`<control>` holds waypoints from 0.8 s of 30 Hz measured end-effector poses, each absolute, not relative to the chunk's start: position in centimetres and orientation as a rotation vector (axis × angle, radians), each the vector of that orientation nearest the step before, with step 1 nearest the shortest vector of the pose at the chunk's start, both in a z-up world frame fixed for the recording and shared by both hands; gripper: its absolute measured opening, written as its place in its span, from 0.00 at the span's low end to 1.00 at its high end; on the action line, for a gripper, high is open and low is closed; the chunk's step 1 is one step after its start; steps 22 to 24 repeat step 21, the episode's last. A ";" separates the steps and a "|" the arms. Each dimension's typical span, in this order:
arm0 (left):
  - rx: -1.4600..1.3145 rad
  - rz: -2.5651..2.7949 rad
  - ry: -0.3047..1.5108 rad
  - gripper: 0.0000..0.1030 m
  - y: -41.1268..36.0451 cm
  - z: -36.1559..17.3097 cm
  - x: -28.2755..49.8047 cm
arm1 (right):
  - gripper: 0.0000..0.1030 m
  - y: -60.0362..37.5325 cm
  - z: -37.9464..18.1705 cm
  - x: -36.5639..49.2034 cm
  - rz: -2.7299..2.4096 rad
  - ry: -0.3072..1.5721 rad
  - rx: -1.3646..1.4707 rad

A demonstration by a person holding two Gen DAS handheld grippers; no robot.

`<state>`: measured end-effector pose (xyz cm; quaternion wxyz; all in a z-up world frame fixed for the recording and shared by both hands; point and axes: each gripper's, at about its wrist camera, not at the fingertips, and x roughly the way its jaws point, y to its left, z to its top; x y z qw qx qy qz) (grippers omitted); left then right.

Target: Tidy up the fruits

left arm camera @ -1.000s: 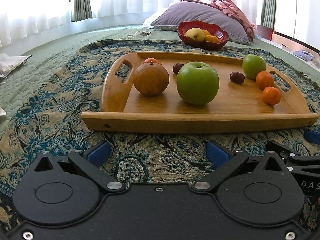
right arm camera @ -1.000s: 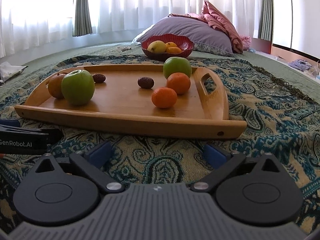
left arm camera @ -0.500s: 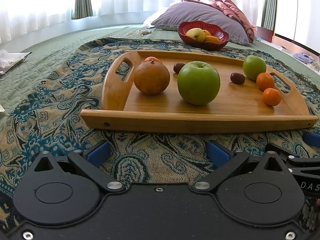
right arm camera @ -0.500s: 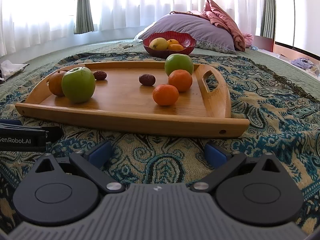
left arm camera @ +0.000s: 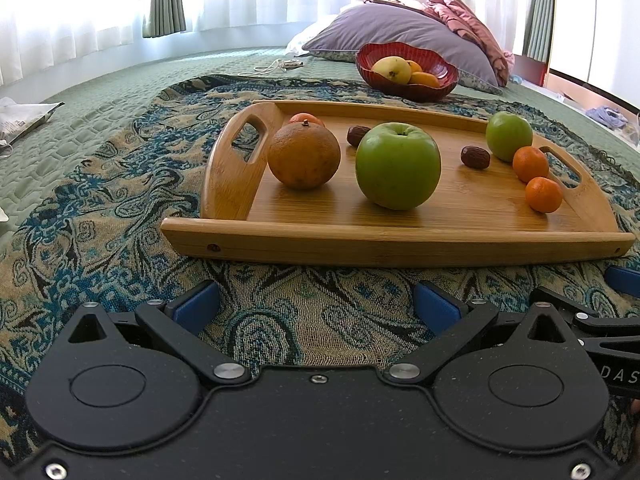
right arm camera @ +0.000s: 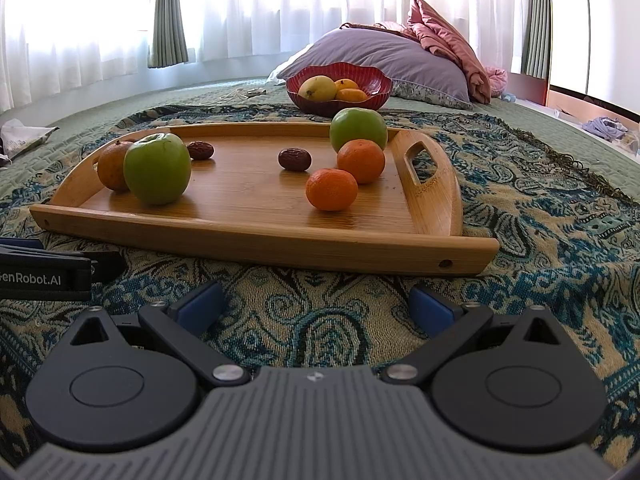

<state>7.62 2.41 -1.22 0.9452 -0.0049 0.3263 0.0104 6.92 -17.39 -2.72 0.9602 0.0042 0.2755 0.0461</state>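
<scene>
A wooden tray [left arm camera: 400, 246] [right arm camera: 256, 240] lies on a patterned throw. On it are a big green apple [left arm camera: 398, 166] [right arm camera: 157, 169], a brownish orange [left arm camera: 304, 156] [right arm camera: 112, 165], a smaller green apple [left arm camera: 509, 136] [right arm camera: 358, 128], two mandarins [left arm camera: 543, 195] [right arm camera: 331, 189], a third mandarin [left arm camera: 306, 119] behind the orange, and two dates [left arm camera: 475, 157] [right arm camera: 295, 159]. A red bowl [left arm camera: 406, 66] [right arm camera: 338, 88] with yellow fruit stands behind the tray. My left gripper [left arm camera: 316, 306] and right gripper [right arm camera: 314, 306] are open and empty, in front of the tray.
A purple pillow [right arm camera: 384, 62] and pink cloth [right arm camera: 452, 44] lie behind the bowl. A white packet [left arm camera: 22, 118] lies far left on the green quilt. Curtained windows run along the back. The right gripper's side shows at the right edge of the left wrist view [left arm camera: 608, 320].
Both grippers have risen slightly and moved a little nearer the tray. No fruit has moved.
</scene>
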 end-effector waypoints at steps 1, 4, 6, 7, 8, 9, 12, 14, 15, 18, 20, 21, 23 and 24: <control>-0.011 0.021 0.665 1.00 2.4 -1.2 7.6 | 1.00 -17.4 -2.7 6.9 0.093 0.559 0.008; -0.011 0.020 0.663 1.00 2.4 -1.3 7.6 | 1.00 -17.4 -2.7 6.9 0.093 0.558 0.008; -0.008 0.022 0.662 1.00 2.4 -1.3 7.6 | 1.00 -17.4 -2.7 6.9 0.093 0.558 0.008; -0.007 0.022 0.662 1.00 2.4 -1.3 7.6 | 1.00 -17.4 -2.7 6.9 0.093 0.558 0.008; -0.007 0.023 0.661 1.00 2.4 -1.3 7.6 | 1.00 -17.4 -2.7 6.9 0.093 0.558 0.008; -0.007 0.022 0.662 1.00 2.4 -1.3 7.6 | 1.00 -17.4 -2.7 6.9 0.093 0.558 0.008; -0.007 0.022 0.661 1.00 2.4 -1.3 7.6 | 1.00 -17.3 -2.7 6.9 0.093 0.558 0.008; -0.007 0.022 0.661 1.00 2.4 -1.3 7.6 | 1.00 -17.4 -2.7 6.9 0.093 0.558 0.008; -0.006 0.022 0.661 1.00 2.4 -1.3 7.6 | 1.00 -17.4 -2.7 6.9 0.093 0.558 0.008; -0.005 0.023 0.658 1.00 2.3 -1.3 7.6 | 1.00 -17.4 -2.8 6.9 0.093 0.558 0.008; -0.006 0.023 0.658 1.00 2.3 -1.3 7.5 | 1.00 -17.4 -2.8 6.9 0.093 0.558 0.008; -0.006 0.023 0.657 1.00 2.3 -1.3 7.5 | 1.00 -17.4 -2.8 6.9 0.093 0.558 0.007; -0.006 0.023 0.657 1.00 2.3 -1.3 7.5 | 1.00 -17.4 -2.8 6.9 0.093 0.558 0.007; -0.006 0.023 0.657 1.00 2.3 -1.3 7.5 | 1.00 -17.4 -2.8 6.9 0.093 0.558 0.007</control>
